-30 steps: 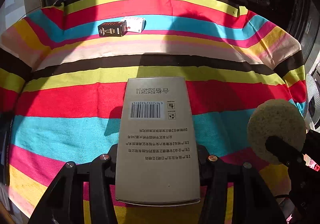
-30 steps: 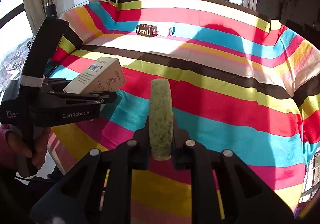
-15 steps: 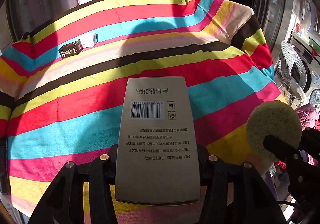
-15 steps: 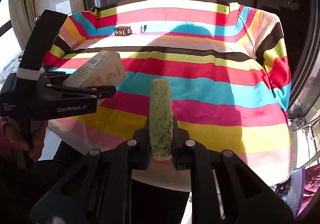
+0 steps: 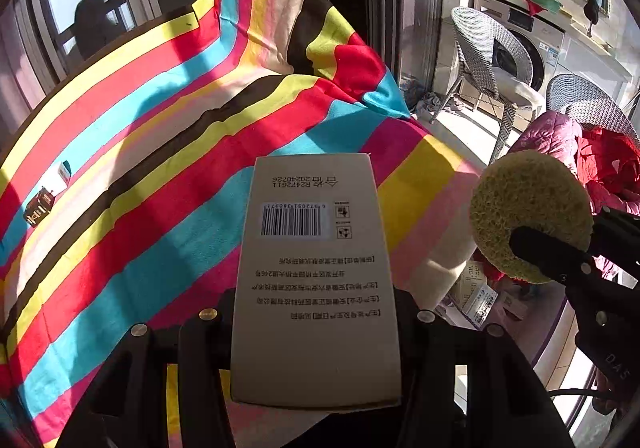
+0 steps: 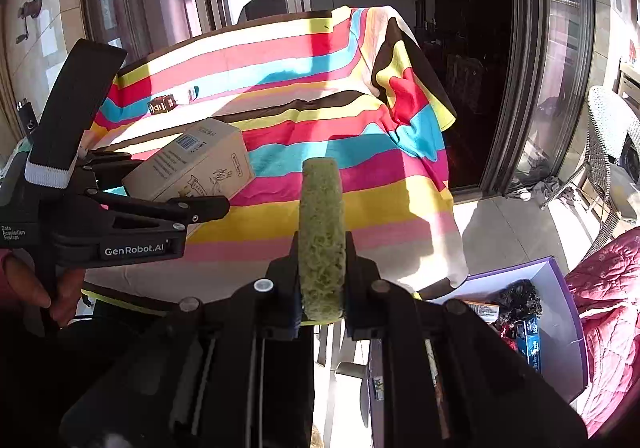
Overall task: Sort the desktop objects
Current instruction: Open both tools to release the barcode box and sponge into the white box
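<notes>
My left gripper (image 5: 316,312) is shut on a beige cardboard box (image 5: 316,268) with a barcode, held above the near right corner of the striped table; the box also shows in the right wrist view (image 6: 192,163). My right gripper (image 6: 322,276) is shut on a round yellow-green sponge (image 6: 322,232), held on edge beyond the table's right side; the sponge also shows in the left wrist view (image 5: 528,207). A dark small box (image 6: 162,105) and a white small box (image 6: 190,93) lie at the table's far left.
The table wears a striped cloth (image 5: 160,135). An open purple-edged box (image 6: 560,328) with several items stands on the floor at the lower right. Wicker chairs (image 5: 488,59), a washing machine (image 5: 536,35) and a pink quilt (image 6: 604,308) are to the right.
Both grippers have swung to the right with their loads, away from the table's middle toward its right edge. The floor box has come into the right wrist view.
</notes>
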Tool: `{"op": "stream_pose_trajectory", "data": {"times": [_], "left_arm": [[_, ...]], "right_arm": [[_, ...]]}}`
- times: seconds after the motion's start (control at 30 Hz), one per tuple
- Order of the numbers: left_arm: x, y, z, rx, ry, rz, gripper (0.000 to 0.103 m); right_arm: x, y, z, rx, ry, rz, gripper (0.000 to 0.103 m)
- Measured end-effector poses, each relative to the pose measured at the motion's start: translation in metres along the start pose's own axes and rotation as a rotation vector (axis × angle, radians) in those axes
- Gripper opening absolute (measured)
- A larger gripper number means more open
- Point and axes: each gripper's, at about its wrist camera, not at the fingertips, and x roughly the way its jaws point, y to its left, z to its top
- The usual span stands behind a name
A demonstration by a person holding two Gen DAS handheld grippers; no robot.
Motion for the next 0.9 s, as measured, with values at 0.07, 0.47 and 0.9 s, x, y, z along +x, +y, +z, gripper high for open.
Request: {"op": "stream_pose_trajectory", "data": {"times": [0.07,0.47,0.9], "left_arm": [[0.004,-0.022,0.005,0.055,0.011,-0.012,0.053],[0.03,-0.134,0.017,0.285,0.106,-0.153,0.053],[0.045,-0.195,0.026,0.303,0.109,-0.271,0.055]], "right_arm": [[-0.007,-0.011,-0.005,0.019,0.0,-0.03,0.018],[-0.051,-0.106,-0.04,0.204,0.002,-0.284,0.018],[-0.065,-0.174,-0.061,0.337,0.022,-0.416,0.018]]}}
